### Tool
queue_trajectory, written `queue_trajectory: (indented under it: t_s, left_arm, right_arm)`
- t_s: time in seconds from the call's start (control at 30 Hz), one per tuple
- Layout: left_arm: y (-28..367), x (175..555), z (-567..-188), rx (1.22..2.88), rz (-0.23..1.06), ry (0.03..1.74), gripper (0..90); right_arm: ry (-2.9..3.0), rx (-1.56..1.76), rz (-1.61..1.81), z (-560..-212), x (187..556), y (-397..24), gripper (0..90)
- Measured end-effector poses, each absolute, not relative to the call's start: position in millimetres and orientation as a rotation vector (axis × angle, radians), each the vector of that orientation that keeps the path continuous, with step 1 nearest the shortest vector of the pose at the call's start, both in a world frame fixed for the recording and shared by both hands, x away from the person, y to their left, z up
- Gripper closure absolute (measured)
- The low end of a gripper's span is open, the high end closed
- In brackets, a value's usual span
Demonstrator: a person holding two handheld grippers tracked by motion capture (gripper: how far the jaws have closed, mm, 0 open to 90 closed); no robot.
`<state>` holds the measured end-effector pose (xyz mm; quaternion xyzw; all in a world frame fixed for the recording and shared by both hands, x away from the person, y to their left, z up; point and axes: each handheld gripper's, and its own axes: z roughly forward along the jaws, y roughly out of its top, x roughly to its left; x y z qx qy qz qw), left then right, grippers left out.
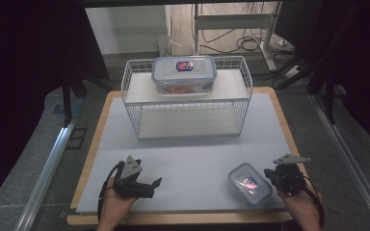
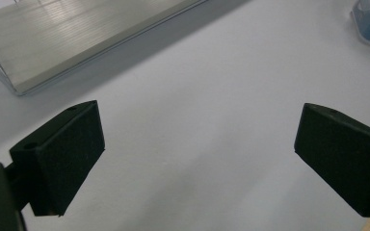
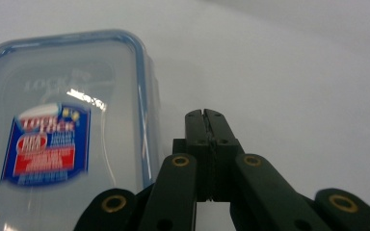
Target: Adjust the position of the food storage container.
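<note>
Worktop (image 1: pixel 188 159) carries a white wire rack (image 1: pixel 187 98) at the far side, with a large lidded food box (image 1: pixel 184 74) on its upper shelf. A small lidded food box (image 1: pixel 249 185) lies flat on the near right part of the worktop, well apart from the rack, its long axis running diagonally from near-right to far-left in the high view. Right gripper (image 1: pixel 271 173) sits just beside the box's right edge, its fingers (image 3: pixel 205 126) clenched together with nothing between them; in the right gripper view the box lies immediately to their left, long side alongside them. Left gripper (image 1: pixel 155 185) rests over bare worktop at near left, fingers (image 2: pixel 62 154) spread wide and released, far from the box. Judgement: right hand is much nearer; it must open and shift left to straddle the box.
</note>
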<state>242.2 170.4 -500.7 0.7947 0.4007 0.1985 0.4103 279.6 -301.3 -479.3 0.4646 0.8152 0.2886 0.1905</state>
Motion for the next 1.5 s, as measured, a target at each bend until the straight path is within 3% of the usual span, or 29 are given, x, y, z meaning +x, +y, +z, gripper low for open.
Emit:
queue_trajectory:
  t_s: [0.27, 0.57, 1.33, 1.5]
  left_arm:
    - [168, 243, -501, 2.007, 0.495, 1.004, 3.6]
    - [168, 243, -501, 2.006, 0.492, 1.005, 3.6]
    - [164, 244, -502, 2.018, 0.472, 0.993, 3.7]
    - [167, 244, -502, 2.01, 0.475, 0.997, 3.8]
  right_arm:
    - [2.332, 1.369, 0.822, -479, 247, -318, 89.1]
    - [2.355, 1.466, 0.773, -483, 239, -318, 89.1]
    - [2.453, 1.386, 0.827, -490, 267, -264, 89.1]
    - [2.477, 1.374, 0.838, -492, 259, -263, 89.0]
